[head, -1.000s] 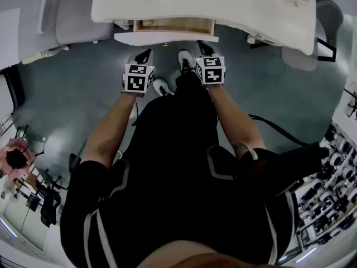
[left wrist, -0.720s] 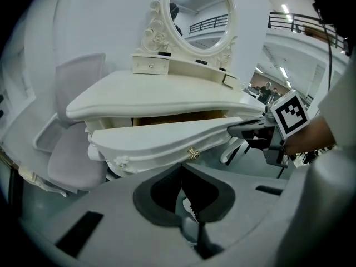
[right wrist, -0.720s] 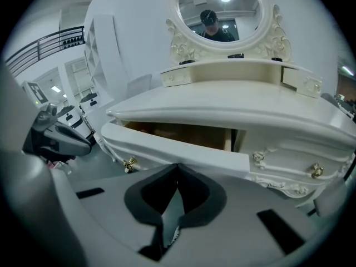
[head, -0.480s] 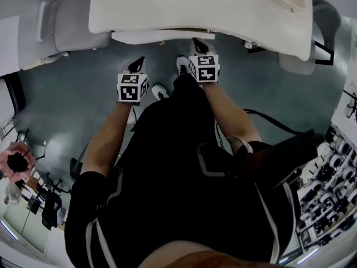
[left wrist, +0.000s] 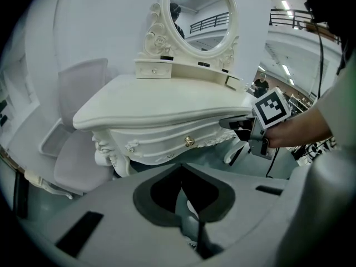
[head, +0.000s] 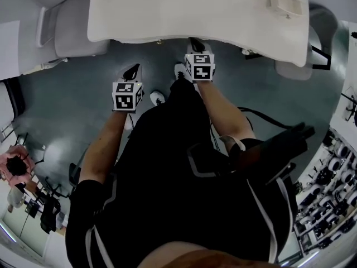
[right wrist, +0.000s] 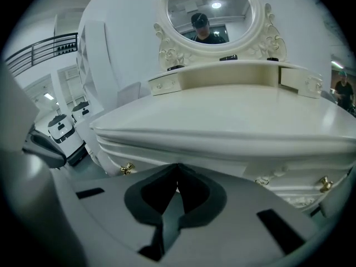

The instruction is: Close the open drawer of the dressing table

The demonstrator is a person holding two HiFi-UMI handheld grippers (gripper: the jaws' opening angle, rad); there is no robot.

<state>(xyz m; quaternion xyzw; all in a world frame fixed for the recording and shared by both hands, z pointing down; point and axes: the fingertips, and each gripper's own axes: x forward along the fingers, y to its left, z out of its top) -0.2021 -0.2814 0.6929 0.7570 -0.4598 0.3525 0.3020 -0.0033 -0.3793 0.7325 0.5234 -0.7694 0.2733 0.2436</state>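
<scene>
Drawer (left wrist: 179,139) sits flush in the dressing table (head: 195,10); left gripper (head: 133,70) and right gripper (head: 195,43) are both clenched empty, the right one nearer.

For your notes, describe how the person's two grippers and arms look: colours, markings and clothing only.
The left gripper and right gripper each carry a white cube with black square markers behind dark jaws. The person wears a black short-sleeved top with white piping.
</scene>
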